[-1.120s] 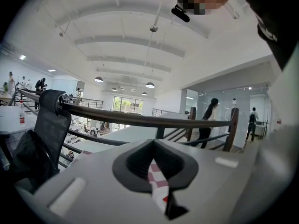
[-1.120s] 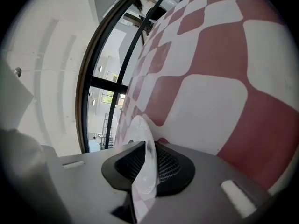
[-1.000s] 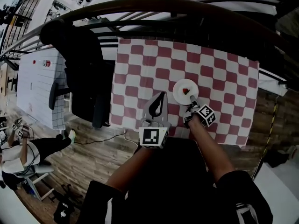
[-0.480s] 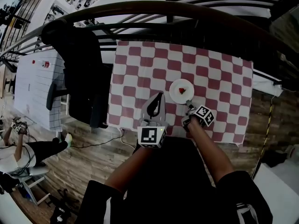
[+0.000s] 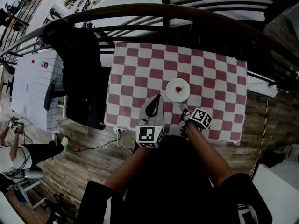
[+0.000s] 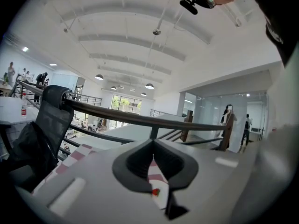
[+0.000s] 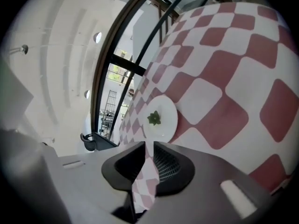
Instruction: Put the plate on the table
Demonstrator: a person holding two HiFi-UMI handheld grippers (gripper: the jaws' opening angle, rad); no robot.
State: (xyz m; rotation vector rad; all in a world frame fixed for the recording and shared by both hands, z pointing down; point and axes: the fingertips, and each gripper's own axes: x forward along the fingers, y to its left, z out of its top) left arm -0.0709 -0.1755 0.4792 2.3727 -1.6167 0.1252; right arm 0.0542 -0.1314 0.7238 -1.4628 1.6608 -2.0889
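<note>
A white plate (image 5: 178, 89) with a small red strawberry (image 5: 178, 89) lies flat on the table with the red-and-white checked cloth (image 5: 140, 73). My right gripper (image 5: 183, 108) hangs just short of the plate's near rim and does not touch it. Its jaws are closing, a narrow gap still shows, and nothing is between them. In the right gripper view the plate (image 7: 161, 118) lies ahead of the right gripper (image 7: 148, 146). My left gripper (image 5: 160, 97) hovers over the cloth left of the plate, its tips together. The left gripper (image 6: 152, 143) holds nothing.
A black office chair (image 5: 79, 73) stands against the table's left side. A curved dark railing (image 5: 163, 8) runs beyond the far edge. A white cabinet (image 5: 35, 83) and a person (image 5: 14, 153) are at the far left, over wooden floor (image 5: 93, 153).
My right gripper was at the plate's near rim; it has since drawn back towards me and stands apart from it. The plate stays on the cloth. The left gripper has hardly moved.
</note>
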